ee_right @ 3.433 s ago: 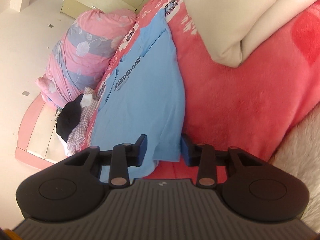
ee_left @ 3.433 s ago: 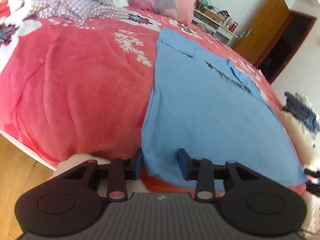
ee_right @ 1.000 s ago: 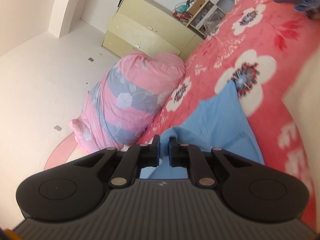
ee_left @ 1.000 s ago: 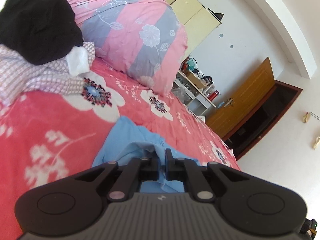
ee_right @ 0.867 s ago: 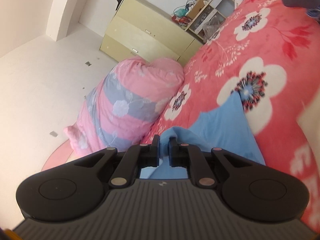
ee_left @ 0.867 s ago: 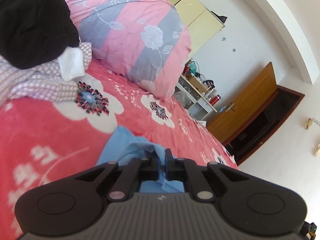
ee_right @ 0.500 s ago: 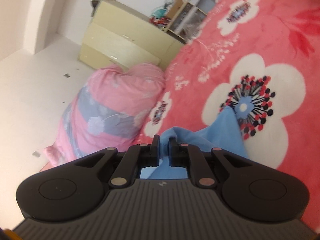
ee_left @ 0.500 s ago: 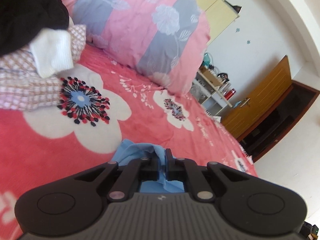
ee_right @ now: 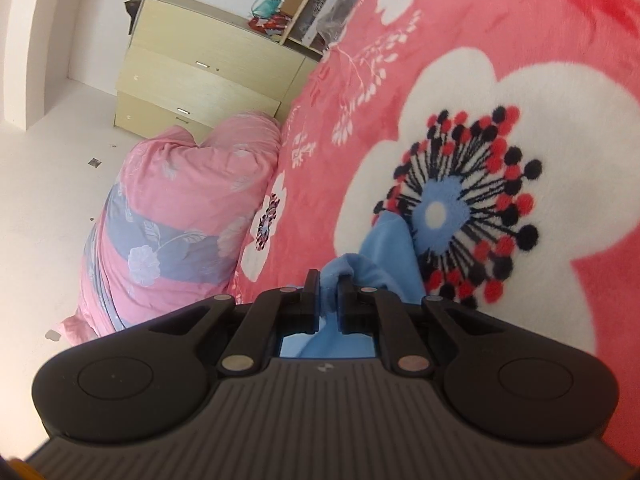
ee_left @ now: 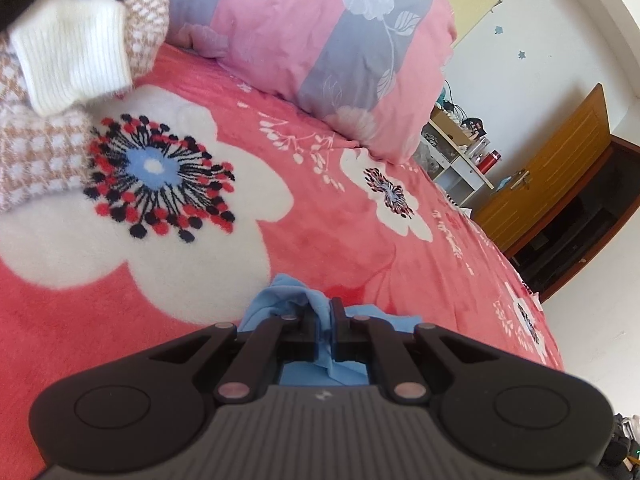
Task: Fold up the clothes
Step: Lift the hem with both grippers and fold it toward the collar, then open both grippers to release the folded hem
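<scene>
Left tool (ee_left: pixel 331 322) pinches a bunched edge of the blue shirt (ee_left: pixel 292 300), jaws nearly together on the cloth. In the left wrist view, the shirt a few seconds ago lay flat on the red floral bed cover (ee_left: pixel 360 248) with this tool spread at its hem; now only a small blue wad shows at 12 o'clock of the fingers, low over the cover near the pink pillow (ee_left: pixel 340 40) at 1 o'clock. I judge the hem is being carried up toward the collar end, a lengthwise fold under way. Checked and white clothes (ee_left: pixel 68 64) lie at 10 o'clock.

Right tool (ee_right: pixel 329 294), in the right wrist view, likewise clamps a blue fold, with a strip of cloth trailing to 1 o'clock over a flower print. The rest of the shirt is hidden beneath both tools, so how the layers align cannot be told.
</scene>
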`<state>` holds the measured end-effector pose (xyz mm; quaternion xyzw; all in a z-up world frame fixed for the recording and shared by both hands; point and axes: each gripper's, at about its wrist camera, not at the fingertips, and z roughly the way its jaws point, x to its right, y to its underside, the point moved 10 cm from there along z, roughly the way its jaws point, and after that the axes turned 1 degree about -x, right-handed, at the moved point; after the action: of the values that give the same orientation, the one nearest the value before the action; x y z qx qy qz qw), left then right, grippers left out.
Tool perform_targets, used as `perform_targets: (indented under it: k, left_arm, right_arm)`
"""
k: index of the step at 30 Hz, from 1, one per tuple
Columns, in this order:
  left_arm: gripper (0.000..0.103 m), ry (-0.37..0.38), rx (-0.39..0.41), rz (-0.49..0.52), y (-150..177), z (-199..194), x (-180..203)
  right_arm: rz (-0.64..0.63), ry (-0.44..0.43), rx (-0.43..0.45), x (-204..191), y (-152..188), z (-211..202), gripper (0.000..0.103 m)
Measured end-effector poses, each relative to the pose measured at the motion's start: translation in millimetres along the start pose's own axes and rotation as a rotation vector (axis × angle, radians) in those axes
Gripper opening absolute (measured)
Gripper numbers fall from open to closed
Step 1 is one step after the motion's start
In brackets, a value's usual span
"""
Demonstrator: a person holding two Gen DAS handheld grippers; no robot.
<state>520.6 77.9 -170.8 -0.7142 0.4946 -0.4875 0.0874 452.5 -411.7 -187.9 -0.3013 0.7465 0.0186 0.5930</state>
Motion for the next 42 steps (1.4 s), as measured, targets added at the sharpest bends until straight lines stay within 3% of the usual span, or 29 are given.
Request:
perform_targets:
  k: [4,5,6,8,10,12,14,17,19,22,24,25,26,28,32,34,37,39,41,42]
  left_arm:
    - [0.013,0.106,-0.037,-0.171,-8,14,-14]
    - [0.015,0.134,-0.033,-0.239,-11,16,-20]
    - [0.019,0.154,-0.016,-0.305,-15,17,-27]
    - [0.022,0.177,0.031,-0.415,-23,16,-42]
    - [0.024,0.174,0.057,-0.46,-27,14,-52]
    - [0.024,0.168,0.077,-0.49,-29,11,-60]
    - [0.024,0.155,0.102,-0.466,-32,1,-58]
    - [0.025,0.127,0.121,-0.302,-37,-21,-34]
    - [0.027,0.105,0.07,-0.05,-27,-30,3]
    - [0.03,0.051,-0.03,0.384,1,-35,58]
    - [0.03,-0.062,-0.1,0.735,38,-23,86]
    - [0.03,-0.092,-0.117,0.798,45,-18,91]
    - [0.03,-0.095,-0.117,0.753,40,-12,87]
    - [0.03,-0.101,-0.117,0.662,32,0,80]
    - [0.032,-0.112,-0.117,0.48,16,23,66]
    - [0.029,-0.117,-0.116,0.389,8,35,59]
    - [0.029,-0.125,-0.115,0.253,-4,52,49]
    - [0.034,-0.125,-0.101,0.158,-14,58,41]
    - [0.037,-0.098,-0.06,0.08,-30,36,34]
    - [0.038,-0.086,-0.043,0.06,-38,22,31]
  right_arm:
    - [0.199,-0.115,-0.012,14,-14,13,0.013]
    - [0.287,-0.152,-0.014,21,-17,17,0.018]
    - [0.378,-0.186,-0.01,30,-21,21,0.031]
    - [0.526,-0.269,0.018,43,-29,23,0.032]
    - [0.626,-0.354,0.066,49,-37,21,0.047]
    - [0.649,-0.393,0.107,49,-44,17,0.051]
    - [0.603,-0.355,0.131,46,-46,12,0.051]
    - [0.403,-0.295,0.156,20,-45,-1,0.052]
    - [0.186,-0.228,0.105,-11,-34,-4,0.05]
    - [-0.247,-0.084,-0.089,-65,12,16,0.047]
    - [-0.526,-0.002,-0.224,-91,55,37,0.043]
    - [-0.665,0.04,-0.292,-104,75,47,0.038]
    - [-0.77,0.07,-0.357,-112,94,58,0.035]
    - [-0.859,0.098,-0.472,-116,124,84,0.029]
    - [-0.869,0.193,-0.575,-101,137,141,0.025]
    - [-0.799,0.171,-0.539,-102,124,154,0.023]
    - [-0.633,0.184,-0.396,-97,80,171,0.023]
    - [-0.419,0.214,-0.287,-75,46,168,0.023]
    - [-0.161,0.18,-0.201,-57,19,150,0.025]
    - [-0.099,0.169,-0.174,-53,10,135,0.027]
